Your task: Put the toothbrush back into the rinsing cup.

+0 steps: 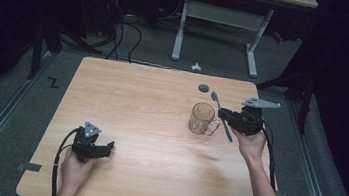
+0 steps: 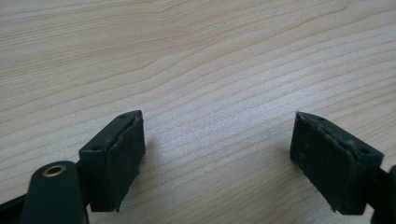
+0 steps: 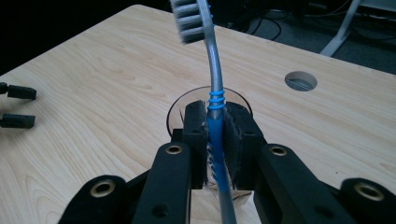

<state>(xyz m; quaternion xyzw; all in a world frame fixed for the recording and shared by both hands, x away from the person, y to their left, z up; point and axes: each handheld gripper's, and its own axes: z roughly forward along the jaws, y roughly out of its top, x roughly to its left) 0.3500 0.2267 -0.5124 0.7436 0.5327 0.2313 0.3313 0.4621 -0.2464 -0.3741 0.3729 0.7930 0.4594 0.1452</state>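
Right gripper [image 3: 215,140] clamps the toothbrush [image 3: 212,84] tight, blocking most of the glass mug [image 3: 187,100] behind it; left gripper [image 2: 217,154] sits wide open over bare tabletop [image 2: 210,56].

The left tool [image 1: 106,146] is low at the near left of the tabletop [image 1: 149,125], with its jaws wide apart and a hand [image 1: 74,169] behind it. The right tool [image 1: 223,115], at the far right, has its jaws pressed together, and the right forearm [image 1: 266,195] reaches in from the near edge.
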